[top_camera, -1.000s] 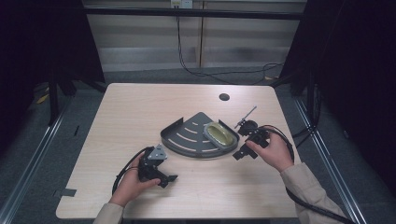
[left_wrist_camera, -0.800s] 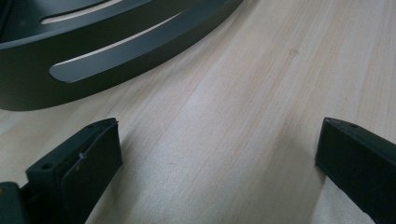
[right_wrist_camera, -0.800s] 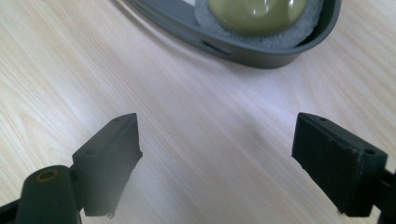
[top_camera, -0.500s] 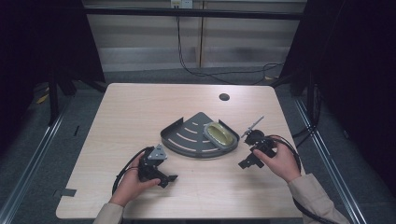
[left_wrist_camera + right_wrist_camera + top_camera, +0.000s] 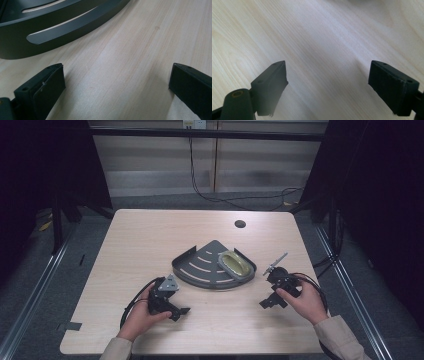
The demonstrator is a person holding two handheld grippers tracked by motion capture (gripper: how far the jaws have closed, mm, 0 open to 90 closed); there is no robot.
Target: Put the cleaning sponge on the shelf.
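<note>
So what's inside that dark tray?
A yellowish oval thing lies at the right end of the dark tray, beside its long slots. What is under the oval thing is covered, so I cannot tell.

A soap dish [image 5: 234, 263] lies in the corner rack's [image 5: 200, 272] right part, mid-table [image 5: 150, 235], between both grippers.

Pale wooden table [image 5: 150, 240]; dark corner rack [image 5: 202, 267]

1. A dark fan-shaped slotted tray [image 5: 200, 265] sat mid-table [image 5: 150, 235], a yellowish-green soap dish [image 5: 235, 263] resting in its right corner.
2. The left gripper [image 5: 179, 311] lay near the tray's front-left edge.
3. The right gripper [image 5: 266, 303] sat right of the tray, apart from it.
</note>
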